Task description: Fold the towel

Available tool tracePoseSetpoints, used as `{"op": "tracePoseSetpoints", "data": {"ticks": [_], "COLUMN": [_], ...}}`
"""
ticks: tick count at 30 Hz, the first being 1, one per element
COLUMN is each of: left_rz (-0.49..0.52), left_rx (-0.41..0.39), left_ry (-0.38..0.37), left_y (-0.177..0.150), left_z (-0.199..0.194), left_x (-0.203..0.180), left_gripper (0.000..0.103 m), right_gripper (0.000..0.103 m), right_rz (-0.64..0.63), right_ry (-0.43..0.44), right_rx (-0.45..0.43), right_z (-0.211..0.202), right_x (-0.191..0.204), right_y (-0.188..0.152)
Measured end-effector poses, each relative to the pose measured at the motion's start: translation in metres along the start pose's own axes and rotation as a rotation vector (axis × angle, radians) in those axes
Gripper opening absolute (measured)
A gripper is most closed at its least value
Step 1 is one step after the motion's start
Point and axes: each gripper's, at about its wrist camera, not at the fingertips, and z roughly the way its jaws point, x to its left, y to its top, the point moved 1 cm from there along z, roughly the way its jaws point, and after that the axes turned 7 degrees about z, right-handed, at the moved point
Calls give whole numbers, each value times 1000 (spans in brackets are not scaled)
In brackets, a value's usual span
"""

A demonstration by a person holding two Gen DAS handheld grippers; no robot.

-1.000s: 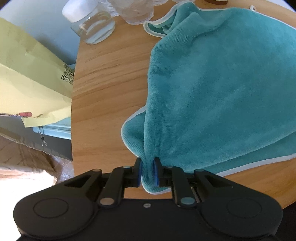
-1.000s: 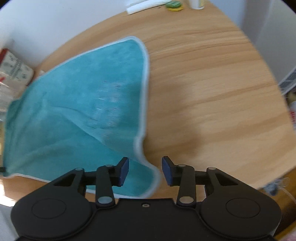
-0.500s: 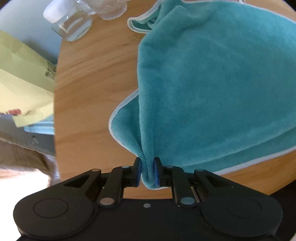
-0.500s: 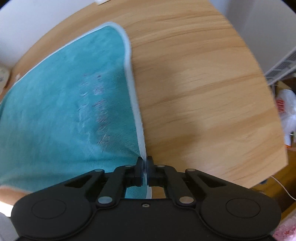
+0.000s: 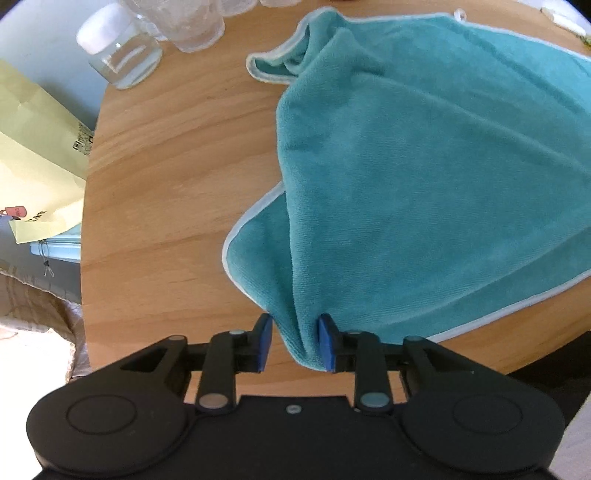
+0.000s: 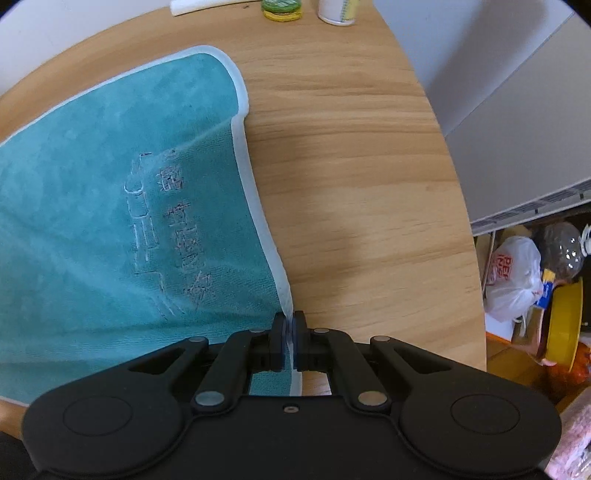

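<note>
A teal towel with a white hem lies spread over a round wooden table. One corner of it hangs bunched between the blue pads of my left gripper, which stands open; the cloth rests against the right pad only. In the right wrist view the same towel shows embroidered lettering. My right gripper is shut on the towel's white hem at its near right corner, lifting that edge slightly off the table.
A clear glass jar with a white lid and other glassware stand at the table's far left. A yellow paper bag sits off the left edge. A green lid and a white cup are far away. Bags lie on the floor at right.
My left gripper has opened, releasing its pinch on the towel corner. My right gripper shut on the towel's hem about half a second ago and still holds it.
</note>
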Motion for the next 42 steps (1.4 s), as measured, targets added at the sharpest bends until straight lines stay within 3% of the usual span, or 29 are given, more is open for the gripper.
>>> {"op": "tracePoseSetpoints", "data": {"ticks": [2,3,8,11,15,17,18,20,24,27,29,32,38,42], "left_rz": [-7,-11,-91,-60,-45,-29,-22,19,49,39,33,23,4,51], "left_rx": [-24,-33,-56,-51,-57,-72,-89,-141,-131,-125,-121,-116,-104,-121], "left_ry": [13,22,62,136,119,77,62,60,55,39,28,11,-22,-7], "left_y": [1,2,5,6,8,11,11,14,23,25,26,28,32,33], "left_z": [-6,-8,-15,-16,-5,1,2,5,19,24,28,33,44,43], "left_x": [7,11,41,43,46,48,48,46,49,54,57,62,72,66], "left_gripper": [29,29,29,29,29,47,50,51,51,51,53,55,55,55], "right_gripper": [27,33,43,43,44,44,44,44,43,43,44,44,44,44], "right_rz": [-102,-145,-324,-468,-700,-855,-929,-1073,-1315,-1387,-1424,-1452,-1590,-1632], "right_ry": [-58,-74,-90,-107,-73,-53,-41,14,191,377,409,435,358,347], "right_rx": [-15,-24,-81,-119,-190,-202,-211,-233,-287,-292,-356,-325,-285,-262], "right_z": [-6,-10,-42,-62,-91,-99,-103,-112,-129,-135,-134,-121,-93,-90], "right_x": [12,17,65,97,163,209,229,273,369,433,460,502,553,572], "right_y": [-2,-3,9,22,32,32,31,25,7,-2,-7,-3,-25,-34]}}
